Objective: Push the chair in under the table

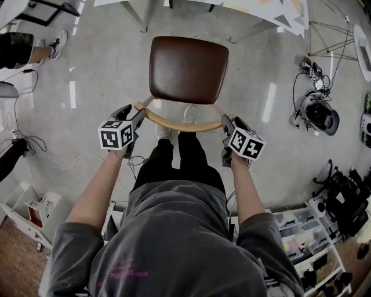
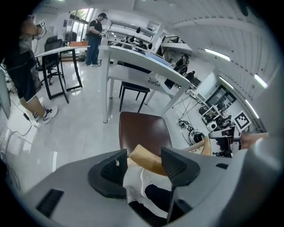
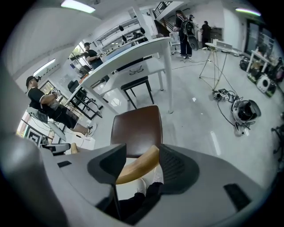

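HEAD VIEW: A person stands behind the chair [image 1: 188, 68], which sits on the open floor, apart from the white table [image 1: 243, 7] beyond it. The left gripper [image 1: 137, 117] and the right gripper [image 1: 228, 125] hang at either end of the curved wooden backrest [image 1: 182, 124].

LEFT GRIPPER VIEW: The jaws are wide apart with the backrest's end between them, seemingly unclamped.

RIGHT GRIPPER VIEW: The jaws are likewise spread and the backrest crosses the gap. Contact is hard to judge.
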The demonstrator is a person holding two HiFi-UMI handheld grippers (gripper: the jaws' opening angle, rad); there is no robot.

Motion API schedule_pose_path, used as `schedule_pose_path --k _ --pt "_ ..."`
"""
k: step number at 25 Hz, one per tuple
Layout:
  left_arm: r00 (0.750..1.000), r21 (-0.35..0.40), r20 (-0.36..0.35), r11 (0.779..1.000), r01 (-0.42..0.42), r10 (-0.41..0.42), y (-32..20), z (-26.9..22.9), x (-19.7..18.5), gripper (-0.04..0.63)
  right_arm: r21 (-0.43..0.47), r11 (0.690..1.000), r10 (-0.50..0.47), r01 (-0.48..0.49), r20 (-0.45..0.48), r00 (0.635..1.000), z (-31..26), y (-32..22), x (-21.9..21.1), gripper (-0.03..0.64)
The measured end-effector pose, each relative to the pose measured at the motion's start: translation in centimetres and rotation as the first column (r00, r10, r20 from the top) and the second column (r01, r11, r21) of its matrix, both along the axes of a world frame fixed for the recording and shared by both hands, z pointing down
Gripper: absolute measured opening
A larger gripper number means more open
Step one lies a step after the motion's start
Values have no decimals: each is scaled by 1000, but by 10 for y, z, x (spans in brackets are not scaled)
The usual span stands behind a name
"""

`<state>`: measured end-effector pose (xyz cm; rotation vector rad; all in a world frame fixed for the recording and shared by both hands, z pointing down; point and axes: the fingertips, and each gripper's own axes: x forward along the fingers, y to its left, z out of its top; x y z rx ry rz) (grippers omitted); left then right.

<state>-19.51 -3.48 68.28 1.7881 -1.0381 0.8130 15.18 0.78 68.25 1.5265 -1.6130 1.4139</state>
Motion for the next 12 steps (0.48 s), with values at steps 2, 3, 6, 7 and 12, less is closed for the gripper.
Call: schedule_pose_path --k 2,3,6,7,12 --pt "999 -32 -5 999 34 -34 1 8 -2 239 -7 1000 18 -18 -12 1000 3 -1 2 215" --pt "999 -46 -8 998 50 -51 1 11 -4 239 -12 1000 25 -25 -18 1000 5 -2 4 215" --pt "996 -70 -21 994 82 -84 -2 17 -3 245 -43 997 56 -57 -19 998 13 -2 9 215" --pt "996 -76 -22 994 83 -85 -3 19 -1 245 -55 996 63 -64 -16 998 16 -1 10 215" --pt "994 -122 -31 987 101 -105 -7 27 4 249 -104 991 80 -80 -4 997 34 1 9 215"
